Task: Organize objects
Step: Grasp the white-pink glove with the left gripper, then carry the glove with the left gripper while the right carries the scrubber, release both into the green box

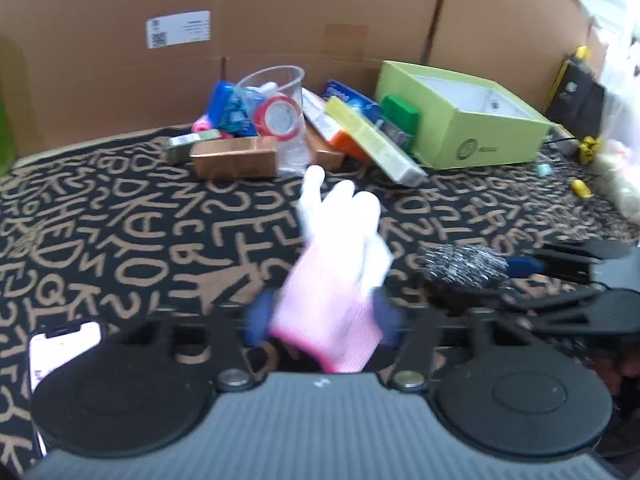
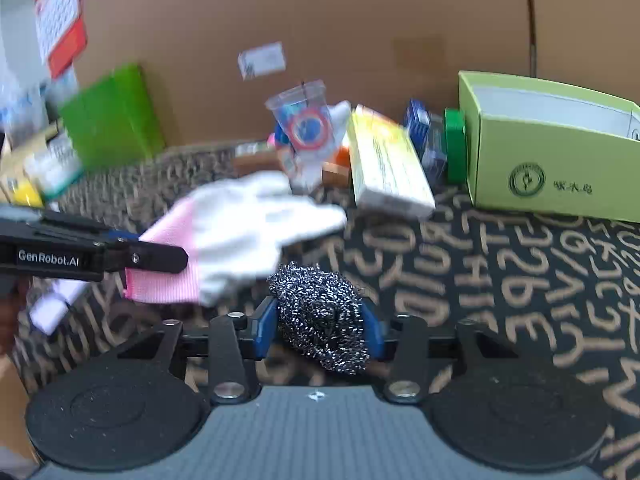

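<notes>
A pink-cuffed white glove (image 1: 336, 264) hangs with its cuff between the blue pads (image 1: 260, 316) of my left gripper (image 1: 324, 320). The jaws stand wide and do not visibly press on it, and the picture is blurred there. In the right wrist view the same glove (image 2: 240, 236) stretches out from my left gripper (image 2: 160, 248), above the cloth. My right gripper (image 2: 320, 328) is shut on a steel wool scourer (image 2: 320, 316) that fills the gap between its pads. From the left wrist view the scourer (image 1: 460, 268) and right gripper (image 1: 494, 280) sit just right of the glove.
A pile lies at the back against the cardboard wall (image 1: 320, 12): a clear cup (image 1: 280, 104), copper-coloured boxes (image 1: 234, 158), a yellow-white box (image 2: 388, 164) and blue packets. Right of it stands an open green box (image 1: 472, 120). A phone (image 1: 64, 352) lies on the letter-patterned cloth (image 1: 120, 232).
</notes>
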`<state>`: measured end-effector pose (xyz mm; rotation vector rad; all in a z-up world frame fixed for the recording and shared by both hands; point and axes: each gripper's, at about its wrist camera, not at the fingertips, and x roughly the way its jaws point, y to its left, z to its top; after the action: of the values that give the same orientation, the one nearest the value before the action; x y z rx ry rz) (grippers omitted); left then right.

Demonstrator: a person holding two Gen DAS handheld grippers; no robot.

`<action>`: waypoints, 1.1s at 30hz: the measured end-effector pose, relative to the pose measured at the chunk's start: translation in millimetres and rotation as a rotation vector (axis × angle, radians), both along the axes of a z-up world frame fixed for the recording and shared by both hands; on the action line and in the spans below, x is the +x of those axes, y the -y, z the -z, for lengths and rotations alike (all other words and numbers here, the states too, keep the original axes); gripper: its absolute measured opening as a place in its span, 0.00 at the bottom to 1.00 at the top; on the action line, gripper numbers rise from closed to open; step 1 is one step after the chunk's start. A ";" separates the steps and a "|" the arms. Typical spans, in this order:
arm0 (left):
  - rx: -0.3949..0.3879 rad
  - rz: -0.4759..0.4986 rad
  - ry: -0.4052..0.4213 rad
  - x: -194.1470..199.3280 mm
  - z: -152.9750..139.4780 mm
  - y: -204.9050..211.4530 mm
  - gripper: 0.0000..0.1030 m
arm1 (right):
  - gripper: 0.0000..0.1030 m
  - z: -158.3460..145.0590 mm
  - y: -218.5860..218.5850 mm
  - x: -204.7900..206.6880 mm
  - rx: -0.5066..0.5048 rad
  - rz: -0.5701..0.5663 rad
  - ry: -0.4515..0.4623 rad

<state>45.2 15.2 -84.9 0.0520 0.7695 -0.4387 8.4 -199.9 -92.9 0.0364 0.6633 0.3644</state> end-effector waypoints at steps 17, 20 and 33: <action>0.059 0.046 -0.016 26.3 15.1 29.6 0.38 | 0.65 -1.9 -4.6 -6.8 -0.071 0.008 0.033; 0.029 0.053 -0.036 26.1 14.2 27.7 0.30 | 0.64 -0.5 -3.1 -2.8 -0.055 0.016 0.034; -0.116 0.174 0.086 29.2 -56.6 63.9 0.12 | 0.35 -33.4 23.8 -3.8 0.015 0.036 0.137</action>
<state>74.4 -48.8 -28.3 0.0290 0.6564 -0.6418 4.5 -223.8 -59.5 0.0377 0.5236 0.3341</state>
